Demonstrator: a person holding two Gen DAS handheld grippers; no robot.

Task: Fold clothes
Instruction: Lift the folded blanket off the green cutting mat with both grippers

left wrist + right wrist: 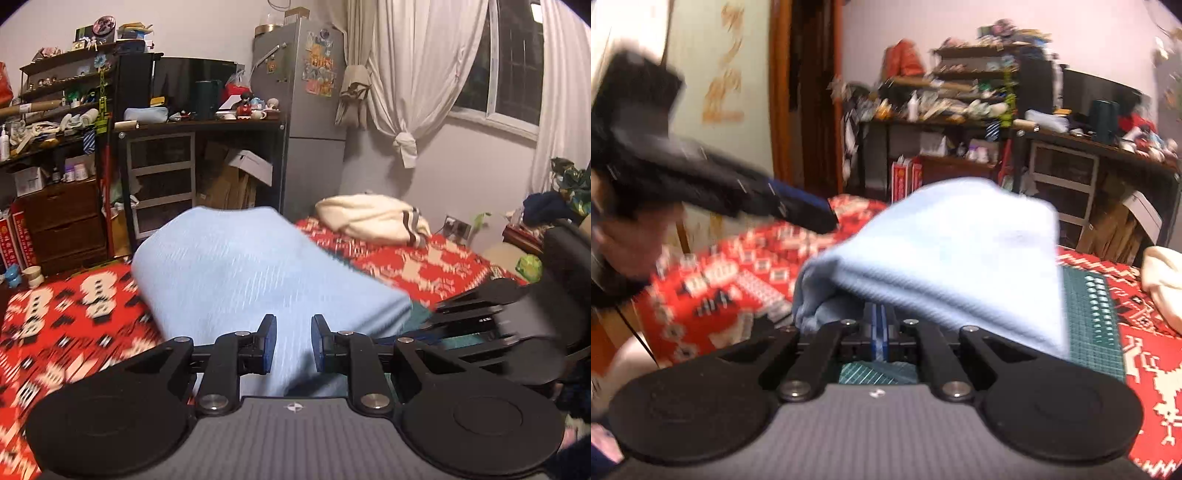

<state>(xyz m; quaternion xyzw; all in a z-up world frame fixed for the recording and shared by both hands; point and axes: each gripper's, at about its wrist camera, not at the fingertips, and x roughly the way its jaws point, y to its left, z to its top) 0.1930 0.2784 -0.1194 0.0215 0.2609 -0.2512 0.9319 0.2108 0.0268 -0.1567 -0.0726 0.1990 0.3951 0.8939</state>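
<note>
Right gripper [879, 325] clamps the light blue garment [942, 258]; left gripper [293, 341] (narrowly parted) grips nothing.

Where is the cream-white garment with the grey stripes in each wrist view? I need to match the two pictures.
Left wrist view: the cream-white garment lies right of centre at the back of the red patterned blanket, near the wall under the window.
Right wrist view: only part of it shows, cut off at the right edge.
Shared landmark: the light blue folded cloth, to the garment's left in both.
</note>
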